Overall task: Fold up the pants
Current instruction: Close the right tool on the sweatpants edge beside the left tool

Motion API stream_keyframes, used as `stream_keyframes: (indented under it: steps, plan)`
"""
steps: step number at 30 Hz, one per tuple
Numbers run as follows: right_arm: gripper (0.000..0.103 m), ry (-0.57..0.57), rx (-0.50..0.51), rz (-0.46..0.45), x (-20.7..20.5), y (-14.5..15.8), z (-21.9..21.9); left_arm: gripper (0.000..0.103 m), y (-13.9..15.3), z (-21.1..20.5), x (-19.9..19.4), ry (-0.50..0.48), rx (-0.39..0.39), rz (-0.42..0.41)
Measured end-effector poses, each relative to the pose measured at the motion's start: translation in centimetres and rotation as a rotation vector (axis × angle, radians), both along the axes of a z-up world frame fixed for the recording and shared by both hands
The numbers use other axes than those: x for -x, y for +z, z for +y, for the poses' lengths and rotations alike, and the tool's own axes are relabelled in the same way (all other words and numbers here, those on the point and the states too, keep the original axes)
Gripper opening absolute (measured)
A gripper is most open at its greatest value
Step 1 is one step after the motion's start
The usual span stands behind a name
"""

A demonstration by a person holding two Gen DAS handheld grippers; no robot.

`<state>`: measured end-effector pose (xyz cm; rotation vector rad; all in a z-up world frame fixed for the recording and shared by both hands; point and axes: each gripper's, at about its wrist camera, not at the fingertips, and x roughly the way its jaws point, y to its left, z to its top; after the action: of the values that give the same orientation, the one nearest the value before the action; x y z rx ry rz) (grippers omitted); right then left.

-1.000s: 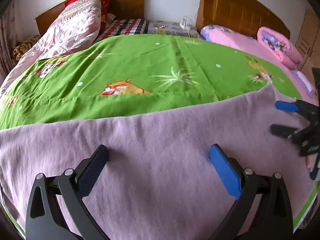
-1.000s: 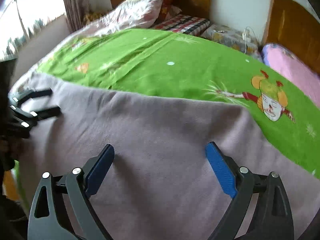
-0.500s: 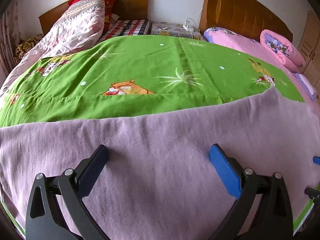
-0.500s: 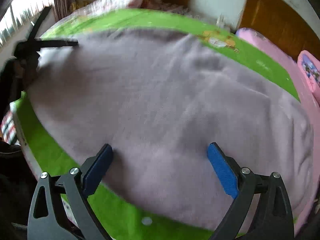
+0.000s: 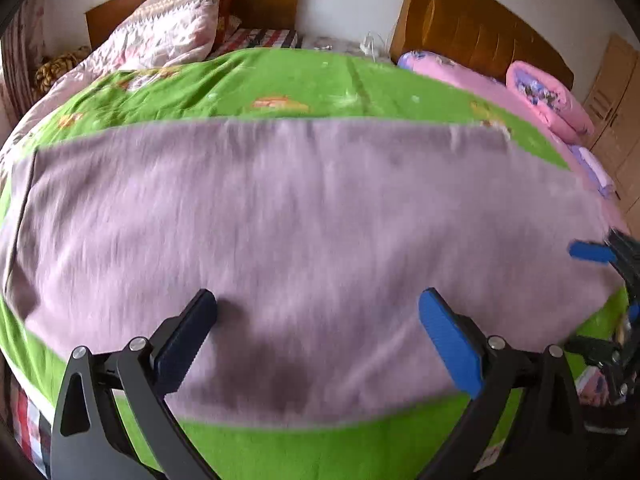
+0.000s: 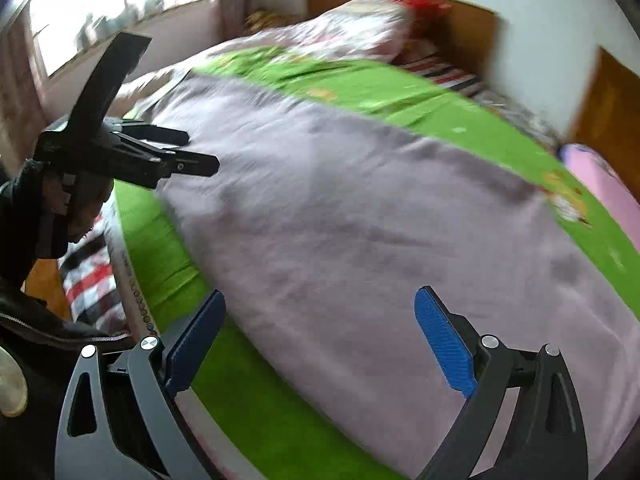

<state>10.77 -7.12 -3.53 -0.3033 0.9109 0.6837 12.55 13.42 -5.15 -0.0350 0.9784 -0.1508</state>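
Observation:
The mauve pants lie flat in a wide folded band across the green cartoon blanket, near the bed's front edge. They also show in the right wrist view. My left gripper is open and empty above the pants' near edge. My right gripper is open and empty over the pants' near edge at the right end. It also shows at the right rim of the left wrist view. The left gripper appears at the left of the right wrist view.
The blanket's front edge drops off just below the pants. A floral quilt and red pillow lie at the headboard. A second bed with pink bedding stands on the right. A window is on the left.
Both grippers have pulled back toward the bed's front edge, so the whole pants band and the green blanket in front of it now show. The right gripper has swung round. Both stay open.

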Motion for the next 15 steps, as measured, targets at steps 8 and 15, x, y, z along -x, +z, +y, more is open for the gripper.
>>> stream_keyframes:
  steps: [8, 15]
  plan:
    - [0.085, 0.069, 0.003, 0.045, 1.1, 0.0, 1.5, 0.097, 2.1, 2.7, 3.9, 0.032, -0.005, -0.044]
    - [0.055, 0.337, -0.067, -0.049, -0.3, 1.6, 10.3, 0.081, 1.2, 13.4, 4.3, 0.307, 0.274, -0.005]
